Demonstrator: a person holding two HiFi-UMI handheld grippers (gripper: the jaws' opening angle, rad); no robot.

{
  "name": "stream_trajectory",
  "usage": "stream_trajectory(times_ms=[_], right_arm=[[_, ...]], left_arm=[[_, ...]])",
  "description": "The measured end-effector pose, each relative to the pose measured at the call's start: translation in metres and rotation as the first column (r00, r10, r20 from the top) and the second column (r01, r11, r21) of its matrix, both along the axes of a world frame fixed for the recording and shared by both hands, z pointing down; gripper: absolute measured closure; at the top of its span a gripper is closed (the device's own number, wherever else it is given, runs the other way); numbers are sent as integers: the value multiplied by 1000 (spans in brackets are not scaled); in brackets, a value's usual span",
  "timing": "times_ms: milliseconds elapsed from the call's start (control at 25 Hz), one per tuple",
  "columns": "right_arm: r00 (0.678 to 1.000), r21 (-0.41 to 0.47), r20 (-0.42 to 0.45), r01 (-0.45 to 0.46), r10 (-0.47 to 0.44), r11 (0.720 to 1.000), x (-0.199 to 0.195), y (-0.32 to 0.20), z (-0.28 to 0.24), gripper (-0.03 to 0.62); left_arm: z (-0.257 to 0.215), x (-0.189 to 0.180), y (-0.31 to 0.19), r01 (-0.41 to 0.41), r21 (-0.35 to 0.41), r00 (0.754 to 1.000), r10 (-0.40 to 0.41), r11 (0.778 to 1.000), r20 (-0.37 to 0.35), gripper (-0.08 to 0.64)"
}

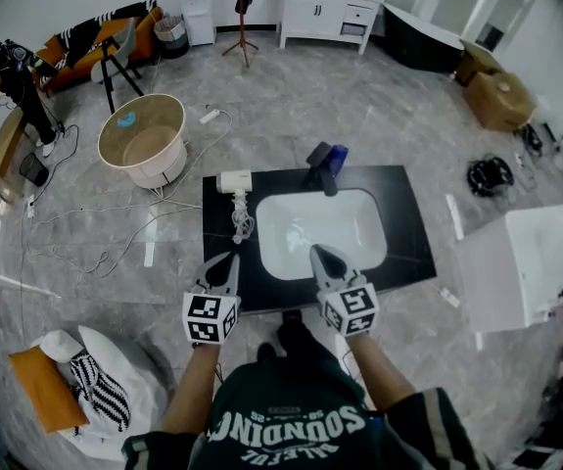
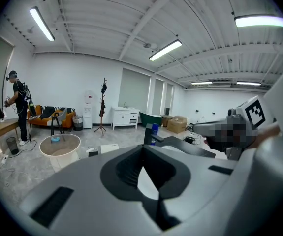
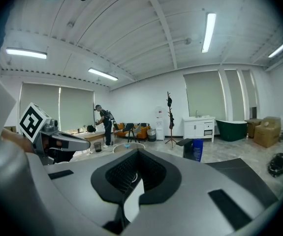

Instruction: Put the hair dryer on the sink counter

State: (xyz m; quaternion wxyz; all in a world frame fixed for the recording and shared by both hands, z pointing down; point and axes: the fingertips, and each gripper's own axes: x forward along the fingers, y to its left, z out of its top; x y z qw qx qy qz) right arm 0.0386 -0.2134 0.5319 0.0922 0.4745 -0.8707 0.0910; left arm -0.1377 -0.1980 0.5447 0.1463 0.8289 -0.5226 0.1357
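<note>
A white hair dryer (image 1: 234,182) lies on the back left of the black sink counter (image 1: 408,228), its cord (image 1: 243,223) coiled just in front of it. In the left gripper view the hair dryer (image 2: 110,148) shows as a small white shape left of the faucet. Both grippers hover over the counter's near edge, well short of the dryer. My left gripper (image 1: 224,262) (image 2: 142,147) is shut with nothing in it. My right gripper (image 1: 320,255) (image 3: 136,152) is also shut and empty, over the front rim of the white basin (image 1: 320,231).
A dark faucet (image 1: 320,167) and a blue bottle (image 1: 337,156) stand behind the basin. On the floor are a round tub (image 1: 146,137) with cables at the left, a white box (image 1: 518,262) at the right, and bags (image 1: 77,380) near my left. A person (image 1: 12,78) stands far left.
</note>
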Motion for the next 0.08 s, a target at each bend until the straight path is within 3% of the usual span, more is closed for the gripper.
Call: stream_trajectory(times_ms=[80], right_arm=[[1000,3,1,0,-1,1000,-1,-2,-1,592]], left_arm=[[0,0,-1,-2,-2,1000,2,1000,0,560]])
